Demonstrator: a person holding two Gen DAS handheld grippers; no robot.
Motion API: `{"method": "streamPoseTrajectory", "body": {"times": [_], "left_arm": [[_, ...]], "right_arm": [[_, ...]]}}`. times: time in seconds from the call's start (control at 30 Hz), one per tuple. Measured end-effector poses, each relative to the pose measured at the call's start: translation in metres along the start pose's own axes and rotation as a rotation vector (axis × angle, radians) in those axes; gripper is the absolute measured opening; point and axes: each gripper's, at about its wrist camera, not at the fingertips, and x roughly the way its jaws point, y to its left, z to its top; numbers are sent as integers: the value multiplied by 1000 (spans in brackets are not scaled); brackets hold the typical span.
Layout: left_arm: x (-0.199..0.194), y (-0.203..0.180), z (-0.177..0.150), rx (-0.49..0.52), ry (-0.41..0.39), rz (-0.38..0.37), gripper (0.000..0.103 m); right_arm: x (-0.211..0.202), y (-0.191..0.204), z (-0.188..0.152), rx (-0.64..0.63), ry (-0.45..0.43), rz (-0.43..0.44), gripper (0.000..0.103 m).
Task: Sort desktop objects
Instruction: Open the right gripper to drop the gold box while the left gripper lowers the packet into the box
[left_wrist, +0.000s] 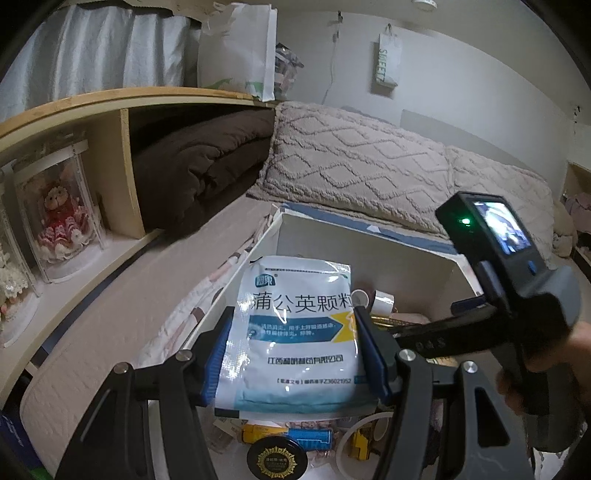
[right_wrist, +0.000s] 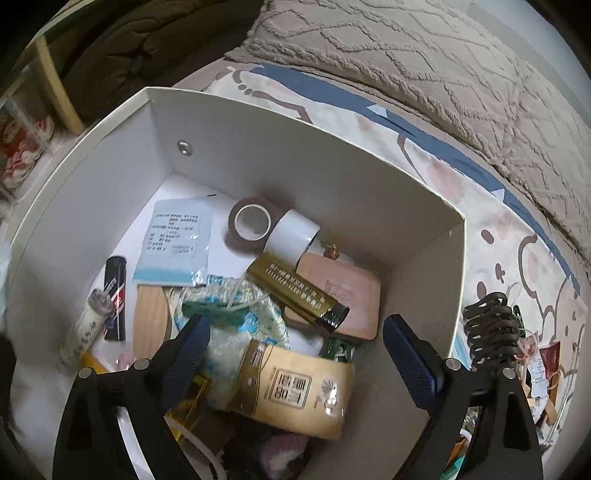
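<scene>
From my seat both feeds look dim and bluish, lit by soft indoor light. Glare streaks the glossy medicine sachet. Fisheye bending curves the wooden shelf and white box rim; corners go black. The bottom-left edge smears into blur on my right feed.

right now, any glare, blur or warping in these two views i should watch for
Left wrist view: glare streaks on the glossy white sachet held in the left gripper, printing still legible; shelf edges bow from the fisheye, corners dark. Right wrist view: softer, with smear along the left edge near the small bottle; the white box walls curve; the right gripper is open.
</scene>
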Motion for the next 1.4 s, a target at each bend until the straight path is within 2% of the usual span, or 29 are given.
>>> {"method": "streamPoseTrajectory", "body": {"times": [0.23, 0.53, 0.67, 0.97, 1.2, 1.33, 1.4], "left_arm": [[8, -5, 1, 36, 59, 19, 61], [23, -10, 1, 70, 183, 10, 62], [30, -18, 0, 119, 240, 29, 62], [44, -21, -8, 159, 381, -3, 64], [41, -26, -11, 198, 374, 19, 65], [38, -22, -9, 165, 360, 1, 77], [37, -18, -8, 141, 354, -15, 78]], "right_arm": [[-28, -1, -21, -42, -85, -21, 95], [-65, -5, -47, -66, -165, 3, 95], [-72, -5, -52, -58, -170, 13, 95], [-73, -10, -67, -45, -150, 12, 95], [-71, -15, -76, -21, -146, 16, 95], [-71, -12, -80, -29, -143, 24, 95], [-72, -10, -83, -35, -147, 34, 95]]}}
